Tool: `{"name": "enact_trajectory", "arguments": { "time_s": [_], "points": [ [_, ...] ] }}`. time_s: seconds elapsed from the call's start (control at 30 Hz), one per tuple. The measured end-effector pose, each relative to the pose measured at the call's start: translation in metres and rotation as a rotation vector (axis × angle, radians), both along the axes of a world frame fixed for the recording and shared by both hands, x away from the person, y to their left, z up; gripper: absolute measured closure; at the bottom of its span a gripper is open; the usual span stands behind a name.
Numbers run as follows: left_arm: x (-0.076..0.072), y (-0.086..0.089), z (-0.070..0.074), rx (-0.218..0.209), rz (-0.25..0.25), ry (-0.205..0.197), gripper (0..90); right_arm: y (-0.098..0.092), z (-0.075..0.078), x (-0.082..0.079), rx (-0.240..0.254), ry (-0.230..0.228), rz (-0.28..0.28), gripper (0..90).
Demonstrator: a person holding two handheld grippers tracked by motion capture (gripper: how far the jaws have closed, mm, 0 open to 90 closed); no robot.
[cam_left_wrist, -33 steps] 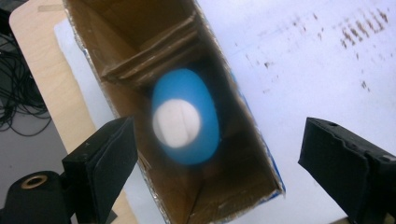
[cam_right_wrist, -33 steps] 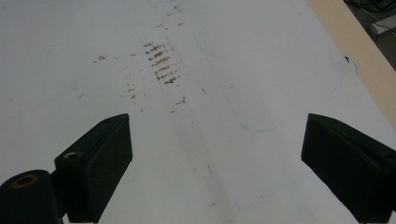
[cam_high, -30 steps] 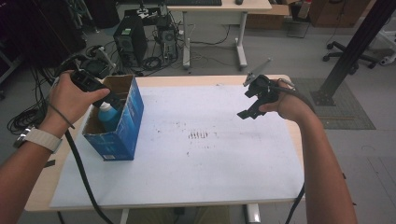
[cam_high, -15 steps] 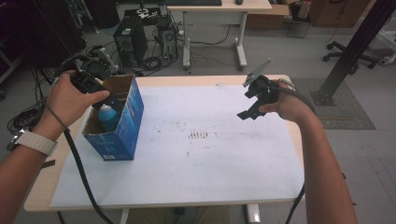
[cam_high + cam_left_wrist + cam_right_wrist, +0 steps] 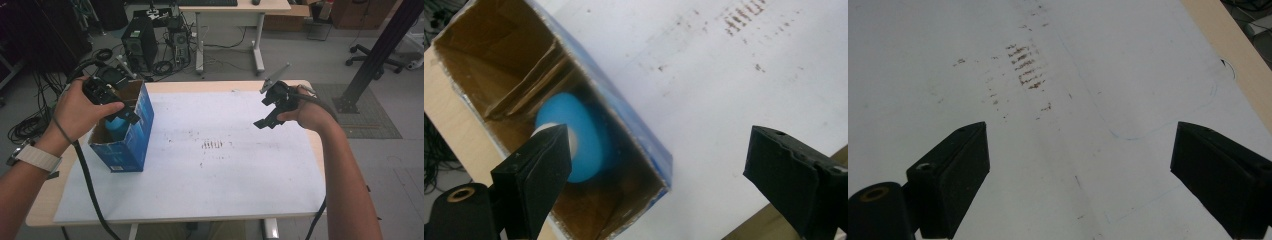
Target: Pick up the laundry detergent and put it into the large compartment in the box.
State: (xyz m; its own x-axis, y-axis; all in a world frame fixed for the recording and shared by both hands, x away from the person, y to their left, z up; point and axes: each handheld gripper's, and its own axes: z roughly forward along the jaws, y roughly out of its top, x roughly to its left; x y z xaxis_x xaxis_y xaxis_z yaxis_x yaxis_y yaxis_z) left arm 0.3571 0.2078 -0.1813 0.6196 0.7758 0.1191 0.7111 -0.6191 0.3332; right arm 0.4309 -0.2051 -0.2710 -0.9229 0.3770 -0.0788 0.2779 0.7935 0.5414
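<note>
A blue cardboard box (image 5: pixel 125 142) with an open top stands at the left of the table. Inside it sits a light blue bottle (image 5: pixel 574 137) with a white cap (image 5: pixel 569 142), beside a cardboard divider. My left gripper (image 5: pixel 117 107) hovers over the box's open top, jaws wide apart and holding nothing. In the left gripper view the left gripper (image 5: pixel 654 167) straddles the box's long blue wall (image 5: pixel 624 115). My right gripper (image 5: pixel 267 117) hangs above the right side of the white sheet, open and empty; the right gripper (image 5: pixel 1080 170) looks down on bare sheet.
A white sheet (image 5: pixel 210 170) covers most of the wooden table (image 5: pixel 42 200), with brown smudges (image 5: pixel 215 145) near its middle. Black cables trail from both grippers. Beyond the table are a computer tower (image 5: pixel 137 42), loose cables and a desk (image 5: pixel 230 10).
My left gripper has shifted slightly over the box's open top. The right gripper has barely moved.
</note>
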Motion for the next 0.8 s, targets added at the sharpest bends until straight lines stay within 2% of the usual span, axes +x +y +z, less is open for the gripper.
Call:
{"name": "enact_trajectory", "arguments": {
  "time_s": [0.53,0.8],
  "points": [
    [-0.011,-0.018,0.0,-0.011,-0.104,0.013,11.7,0.001,0.001,-0.002,0.004,0.002,0.001,9.2],
    [-0.017,-0.024,0.001,-0.021,-0.202,0.017,11.6,0.001,0.001,-0.002,0.003,0.003,0.001,9.2]
  ]
}}
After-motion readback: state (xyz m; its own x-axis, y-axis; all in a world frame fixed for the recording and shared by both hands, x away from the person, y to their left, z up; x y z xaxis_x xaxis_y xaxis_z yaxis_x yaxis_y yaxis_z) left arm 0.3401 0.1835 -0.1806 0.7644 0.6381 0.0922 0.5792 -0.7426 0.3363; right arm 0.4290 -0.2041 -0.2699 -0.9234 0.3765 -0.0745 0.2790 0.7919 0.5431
